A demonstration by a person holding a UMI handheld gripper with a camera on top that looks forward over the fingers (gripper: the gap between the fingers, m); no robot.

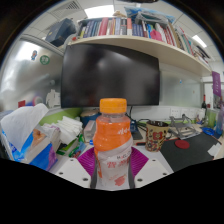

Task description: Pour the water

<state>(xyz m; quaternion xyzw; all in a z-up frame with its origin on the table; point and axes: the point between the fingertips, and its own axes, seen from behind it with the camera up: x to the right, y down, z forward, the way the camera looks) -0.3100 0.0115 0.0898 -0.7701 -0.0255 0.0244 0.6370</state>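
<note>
At lower centre of the frame, an orange-capped bottle (112, 142) stands upright between the gripper's (112, 165) pink pads (86, 160), which appear to press its sides. Behind it a dark monitor (110, 75) fills the centre, a bookshelf (140, 30) above.

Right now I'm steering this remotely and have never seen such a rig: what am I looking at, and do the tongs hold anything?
This is one wide-angle camera riding on hand-held tongs, looking forward along their two fingers. The purple patches low down are the fingers' pads, not a mat. Between them stands a bottle with an orange cap, and the pads appear to press on both its sides, so it looks gripped. Beyond it lie a desk, a dark monitor, a patterned mug and crumpled bags. A bookshelf runs above.
</note>
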